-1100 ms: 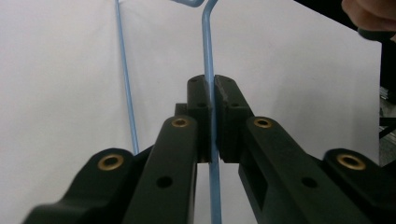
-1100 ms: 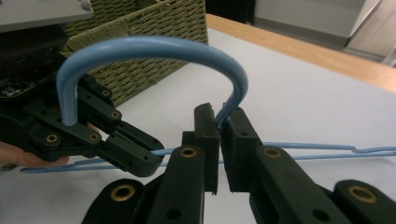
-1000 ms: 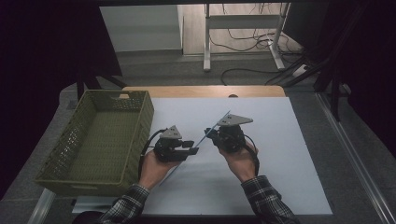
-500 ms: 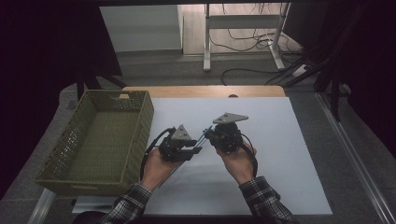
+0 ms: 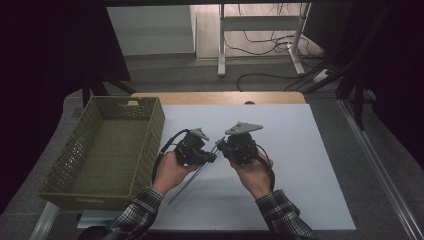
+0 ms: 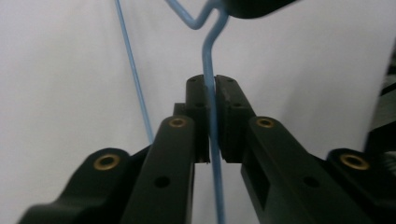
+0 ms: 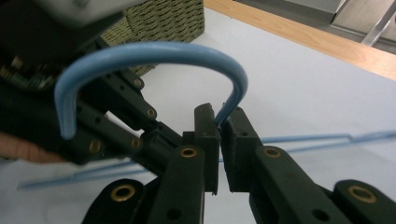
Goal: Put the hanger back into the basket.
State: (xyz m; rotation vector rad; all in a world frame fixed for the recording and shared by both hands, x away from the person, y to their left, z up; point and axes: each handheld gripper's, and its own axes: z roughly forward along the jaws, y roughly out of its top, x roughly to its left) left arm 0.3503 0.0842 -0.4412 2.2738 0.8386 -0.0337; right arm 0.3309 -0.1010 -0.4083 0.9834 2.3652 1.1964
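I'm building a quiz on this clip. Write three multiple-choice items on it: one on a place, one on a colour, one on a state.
1. Where does the basket stand?
A. left of the hands
B. right of the hands
C. on the floor

2. What colour is the wire hanger?
A. red
B. light blue
C. black

3. How does the left gripper stand?
A. wide open, nothing between the jaws
B. shut on the hanger
C. lying in the basket

Answers:
1 A: in the high view the basket sits at the left of the white table.
2 B: the wire is light blue in both gripper views.
3 B: in the left gripper view its jaws pinch the wire, having just closed on it. The right gripper pinches the wire below the hook.
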